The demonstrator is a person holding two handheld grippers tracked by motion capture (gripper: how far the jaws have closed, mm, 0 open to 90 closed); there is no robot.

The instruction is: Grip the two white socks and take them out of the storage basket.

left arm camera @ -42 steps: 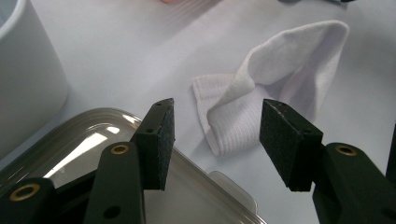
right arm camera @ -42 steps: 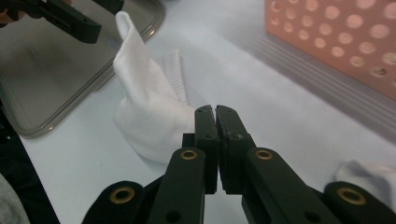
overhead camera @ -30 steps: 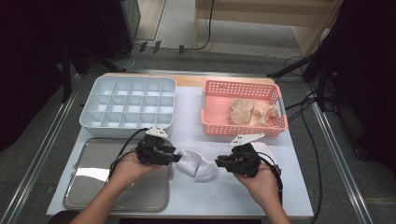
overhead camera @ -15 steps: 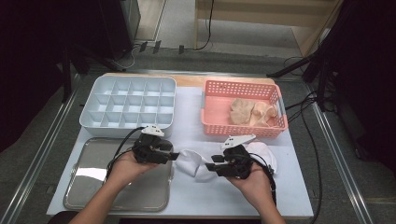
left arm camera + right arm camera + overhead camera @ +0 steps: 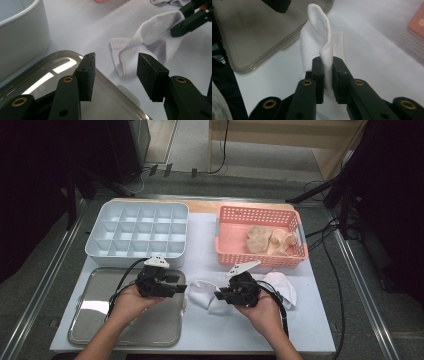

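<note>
We saw the right gripper [image 5: 327, 75] with its jaws clamped on a fold of the white sock [image 5: 319, 42]; they had just been closing, and the ribbed knit was pinched between the black pads and rose out of them in a soft loop. The left gripper [image 5: 115, 72] had its jaws apart with nothing between them, having just opened a little further; their dark, rough, foam-like pads hung over the rounded corner of the steel tray [image 5: 75, 75] and pointed at the sock's cuff. In the high view the sock [image 5: 206, 295] lay on the pale table [image 5: 200, 240] near its front edge, just beside the tray's right rim, between the two grippers. Both hands came in from the front edge, forearms angled inward, each gripper held roughly level and pointing at the other. A second white sock [image 5: 282, 287] lay behind the right hand. Toward the far edge stood a white plastic divided box [image 5: 137, 232] on the left and a pink perforated basket [image 5: 260, 215] holding beige fabric pieces [image 5: 270, 240]. We could read no writing anywhere.
</note>
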